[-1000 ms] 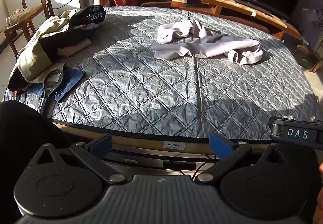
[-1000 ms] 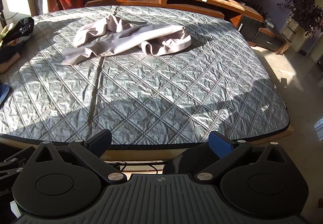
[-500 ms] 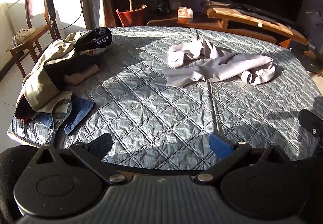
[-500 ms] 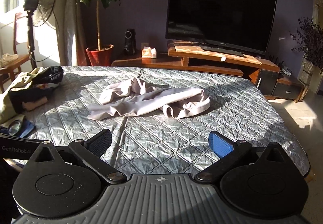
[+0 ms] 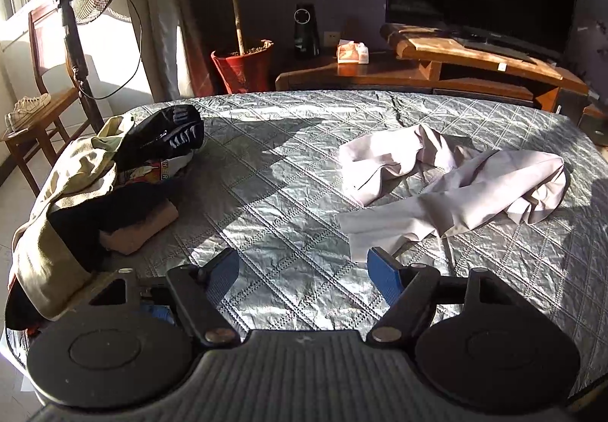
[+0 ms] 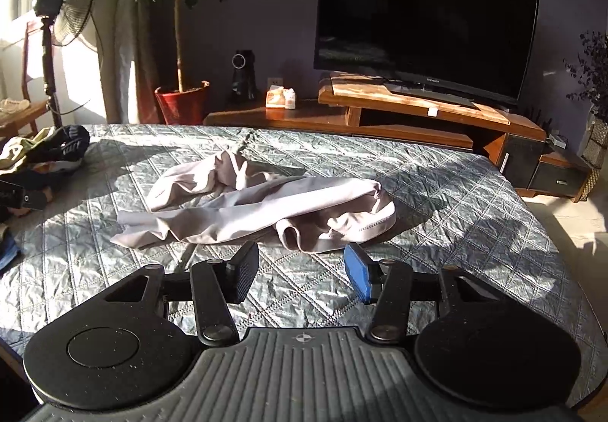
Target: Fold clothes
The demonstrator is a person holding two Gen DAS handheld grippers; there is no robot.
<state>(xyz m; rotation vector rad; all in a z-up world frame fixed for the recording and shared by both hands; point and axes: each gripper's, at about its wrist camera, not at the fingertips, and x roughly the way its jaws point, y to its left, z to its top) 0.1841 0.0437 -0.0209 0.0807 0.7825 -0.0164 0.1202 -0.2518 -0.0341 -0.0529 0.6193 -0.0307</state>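
Approaching the pale grey garment (image 5: 452, 190) is the step in hand, as you judge it; nothing is gripped yet.

Left wrist view: your left gripper (image 5: 304, 270) hangs over the quilted cover (image 5: 266, 201), fingers spread wide and empty. The garment lies crumpled ahead and to the right on the cover, its near flat end just beyond the blue right finger pad (image 5: 383, 275); whether pad and cloth touch you cannot tell. It looks like trousers or leggings, legs twisted over each other. A heap of other clothes (image 5: 87, 201) sits well apart at the left edge. Leave that alone for now.

Right wrist view: your right gripper (image 6: 300, 275) faces the same garment (image 6: 258, 209), fingers wide, holding nothing. The rolled, stitched band (image 6: 364, 224) lies just beyond the blue pad (image 6: 359, 275), the loose leg ends (image 6: 133, 232) off to the left. The counter itself is hidden under the cover.

To do this well: take single edges, not bunched folds. Right fingers on the band end, left on the leg end. Come in low, pinch only cloth and not the quilting. Lift and draw apart to untwist, then lay it flat before any fold. The fabric looks thin and slippery; a shallow pinch may slide off.
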